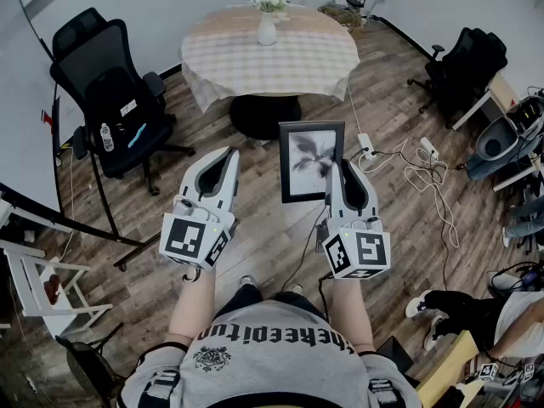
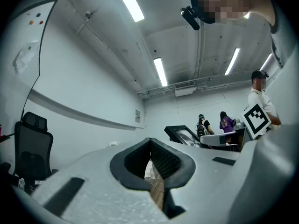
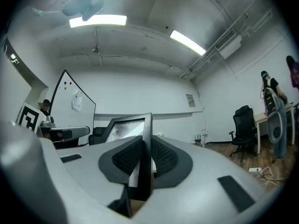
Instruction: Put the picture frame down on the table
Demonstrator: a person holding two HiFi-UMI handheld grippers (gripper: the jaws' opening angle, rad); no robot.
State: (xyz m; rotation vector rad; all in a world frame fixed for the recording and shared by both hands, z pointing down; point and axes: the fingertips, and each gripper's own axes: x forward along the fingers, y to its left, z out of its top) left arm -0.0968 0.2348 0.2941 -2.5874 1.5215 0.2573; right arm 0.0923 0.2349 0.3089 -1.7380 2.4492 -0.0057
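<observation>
The picture frame (image 1: pixel 311 161) is black with a grey leaf print and hangs upright above the wooden floor. My right gripper (image 1: pixel 334 172) is shut on its right edge; in the right gripper view the frame (image 3: pixel 127 127) stands edge-on between the pads of the gripper (image 3: pixel 145 148). My left gripper (image 1: pixel 230 155) is off to the frame's left, apart from it, with its jaws shut on nothing (image 2: pixel 150 146). In the left gripper view the frame (image 2: pixel 180 133) shows to the right. Ahead stands the round table (image 1: pixel 297 62) under a checked cloth.
A white vase of flowers (image 1: pixel 268 24) stands on the table's far side. Black office chairs sit at left (image 1: pixel 115 92) and right (image 1: pixel 466 66). Cables and power strips (image 1: pixel 408 160) trail over the floor at right. A white chair (image 1: pixel 34 279) and a seated person (image 1: pixel 476 308) are nearby.
</observation>
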